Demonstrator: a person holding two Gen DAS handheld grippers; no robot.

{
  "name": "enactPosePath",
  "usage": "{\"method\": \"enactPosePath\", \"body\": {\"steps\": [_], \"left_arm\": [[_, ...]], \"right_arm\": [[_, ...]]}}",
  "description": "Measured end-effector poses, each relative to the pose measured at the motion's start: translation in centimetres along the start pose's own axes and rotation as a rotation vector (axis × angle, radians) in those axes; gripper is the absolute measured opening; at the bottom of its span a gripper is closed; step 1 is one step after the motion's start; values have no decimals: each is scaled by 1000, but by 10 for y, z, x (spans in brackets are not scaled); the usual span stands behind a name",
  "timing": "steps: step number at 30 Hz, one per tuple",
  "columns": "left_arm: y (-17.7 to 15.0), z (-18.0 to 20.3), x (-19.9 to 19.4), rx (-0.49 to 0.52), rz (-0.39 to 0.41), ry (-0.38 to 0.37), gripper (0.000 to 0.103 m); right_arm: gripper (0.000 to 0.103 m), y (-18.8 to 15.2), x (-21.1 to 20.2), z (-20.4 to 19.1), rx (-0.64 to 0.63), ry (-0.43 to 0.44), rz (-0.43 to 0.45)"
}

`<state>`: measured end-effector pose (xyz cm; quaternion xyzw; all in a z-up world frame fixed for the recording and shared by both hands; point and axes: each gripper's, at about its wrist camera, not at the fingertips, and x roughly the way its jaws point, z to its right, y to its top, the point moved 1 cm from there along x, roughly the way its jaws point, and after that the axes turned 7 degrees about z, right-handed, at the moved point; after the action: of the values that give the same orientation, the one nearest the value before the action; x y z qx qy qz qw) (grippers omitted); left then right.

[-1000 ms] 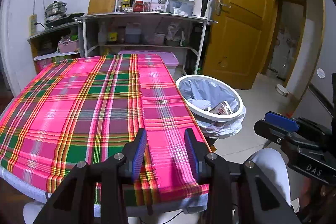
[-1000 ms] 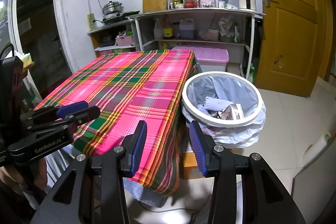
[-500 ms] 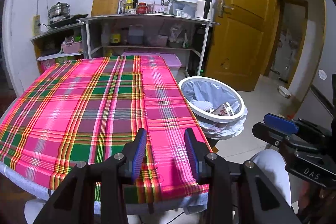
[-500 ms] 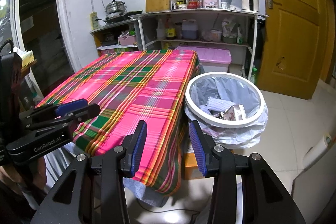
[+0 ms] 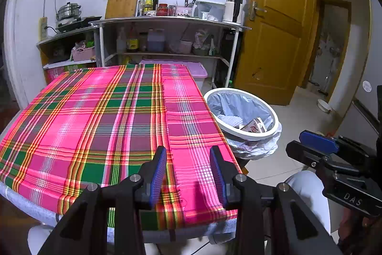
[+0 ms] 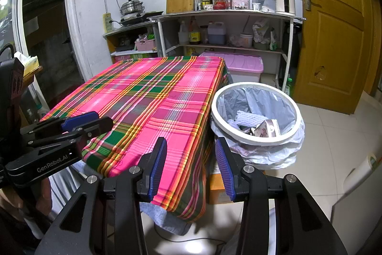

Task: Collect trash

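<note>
A white-rimmed trash bin point(image 5: 274, 111) point(image 6: 296, 111) with a pale liner stands on the floor at the table's right side. Inside lie a crumpled white paper point(image 6: 248, 117) and a small carton point(image 6: 268, 128) point(image 5: 254, 127). The table wears a pink plaid cloth point(image 5: 107, 116) point(image 6: 152, 97) with nothing on it. My left gripper point(image 5: 188, 171) is open and empty over the table's near edge. My right gripper point(image 6: 191, 166) is open and empty over the table's near right corner, beside the bin. Each gripper shows in the other's view: the right one point(image 5: 317, 147), the left one point(image 6: 81, 122).
Shelving point(image 5: 167, 23) with bottles, jars, a kettle and a cutting board stands behind the table. A purple-lidded box point(image 6: 241, 65) sits under it. A wooden door point(image 5: 274, 40) is at the right. A cardboard box point(image 6: 216, 183) sits under the table by the bin.
Both views have drawn back and risen slightly, so the table and bin look a little farther and lower. Both grippers stay open and empty.
</note>
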<state>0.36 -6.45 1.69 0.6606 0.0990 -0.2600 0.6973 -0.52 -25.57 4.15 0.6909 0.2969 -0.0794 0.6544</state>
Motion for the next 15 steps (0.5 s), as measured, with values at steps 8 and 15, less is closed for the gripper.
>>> {"method": "enactPosePath", "body": {"steps": [8, 15], "left_arm": [[0, -1, 0, 2, 2, 2, 37], [0, -1, -1, 1, 2, 2, 37]], "right_arm": [[44, 0, 0, 0, 0, 1, -1], [44, 0, 0, 0, -2, 1, -3]]}}
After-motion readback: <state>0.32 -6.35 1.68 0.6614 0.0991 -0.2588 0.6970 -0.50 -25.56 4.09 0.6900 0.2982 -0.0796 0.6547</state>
